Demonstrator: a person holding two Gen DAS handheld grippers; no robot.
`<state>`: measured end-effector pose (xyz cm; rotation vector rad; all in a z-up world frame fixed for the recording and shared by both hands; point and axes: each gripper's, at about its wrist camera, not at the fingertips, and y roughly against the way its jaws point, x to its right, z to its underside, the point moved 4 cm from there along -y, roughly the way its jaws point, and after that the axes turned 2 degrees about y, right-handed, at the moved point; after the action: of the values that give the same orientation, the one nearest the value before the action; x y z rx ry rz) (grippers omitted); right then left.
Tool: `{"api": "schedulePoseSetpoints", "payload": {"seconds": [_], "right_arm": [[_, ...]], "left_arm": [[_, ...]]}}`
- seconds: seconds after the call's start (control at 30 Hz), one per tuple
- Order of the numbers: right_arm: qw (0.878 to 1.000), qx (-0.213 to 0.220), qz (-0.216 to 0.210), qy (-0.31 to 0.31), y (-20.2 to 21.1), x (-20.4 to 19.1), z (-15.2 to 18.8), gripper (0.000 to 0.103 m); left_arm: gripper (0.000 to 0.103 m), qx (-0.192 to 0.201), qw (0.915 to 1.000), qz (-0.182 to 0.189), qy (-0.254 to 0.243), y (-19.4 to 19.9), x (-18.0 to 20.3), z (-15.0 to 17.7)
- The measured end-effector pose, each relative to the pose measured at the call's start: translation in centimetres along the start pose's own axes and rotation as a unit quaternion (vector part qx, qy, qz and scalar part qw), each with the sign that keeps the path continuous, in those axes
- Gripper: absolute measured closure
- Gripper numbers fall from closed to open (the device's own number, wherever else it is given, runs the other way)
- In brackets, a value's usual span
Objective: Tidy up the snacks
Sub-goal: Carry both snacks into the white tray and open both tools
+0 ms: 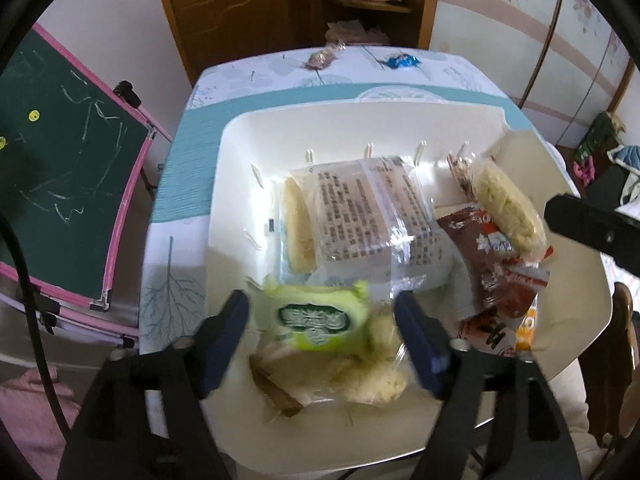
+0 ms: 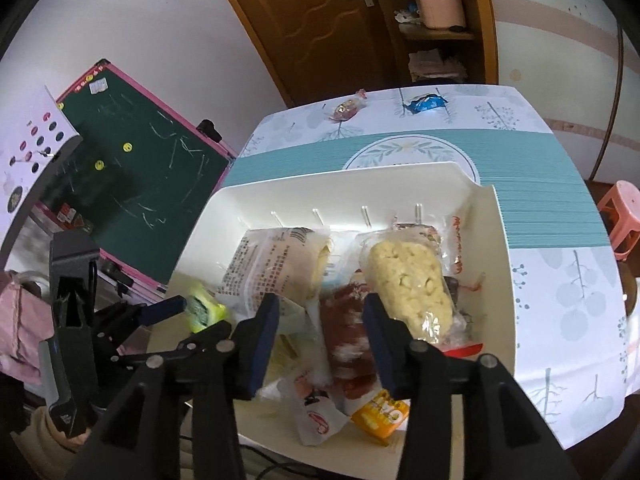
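Note:
A white bin (image 1: 360, 120) (image 2: 340, 184) on the table holds several wrapped snacks. My left gripper (image 1: 322, 316) is open over a green packet (image 1: 320, 318) that lies on the pile; the jaws stand either side of it, apart from it. A clear-wrapped cake (image 1: 360, 216) (image 2: 272, 268) lies behind. My right gripper (image 2: 320, 316) is open above a brown packet (image 2: 348, 332) (image 1: 492, 264), beside a pale puffed rice bar (image 2: 408, 284) (image 1: 508, 204). An orange packet (image 2: 380, 414) lies at the bin's near edge. The left gripper also shows in the right wrist view (image 2: 176, 308).
Two loose candies, a red one (image 2: 348, 108) (image 1: 320, 58) and a blue one (image 2: 426, 104) (image 1: 400, 60), lie on the patterned tablecloth (image 2: 540, 208) beyond the bin. A green chalkboard (image 1: 60, 184) stands left. A pink stool (image 2: 624, 216) is right.

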<state>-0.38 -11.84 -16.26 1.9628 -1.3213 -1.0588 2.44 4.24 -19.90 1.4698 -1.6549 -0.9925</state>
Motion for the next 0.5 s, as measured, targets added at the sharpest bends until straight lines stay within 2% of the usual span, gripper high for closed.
{"api": "schedulePoseSetpoints", "payload": {"seconds": [0.27, 0.5], "right_arm": [[1.000, -0.001, -0.010, 0.004, -0.2, -1.0, 0.2, 0.057], [0.999, 0.018, -0.018, 0.019, 0.5, -2.1, -0.3, 0.057]], "left_arm": [[0.021, 0.021, 0.9997, -0.005, -0.005, 1.4, 0.1, -1.0], [0.021, 0.034, 0.9993, -0.011, -0.011, 2.0, 0.4, -1.7]]}}
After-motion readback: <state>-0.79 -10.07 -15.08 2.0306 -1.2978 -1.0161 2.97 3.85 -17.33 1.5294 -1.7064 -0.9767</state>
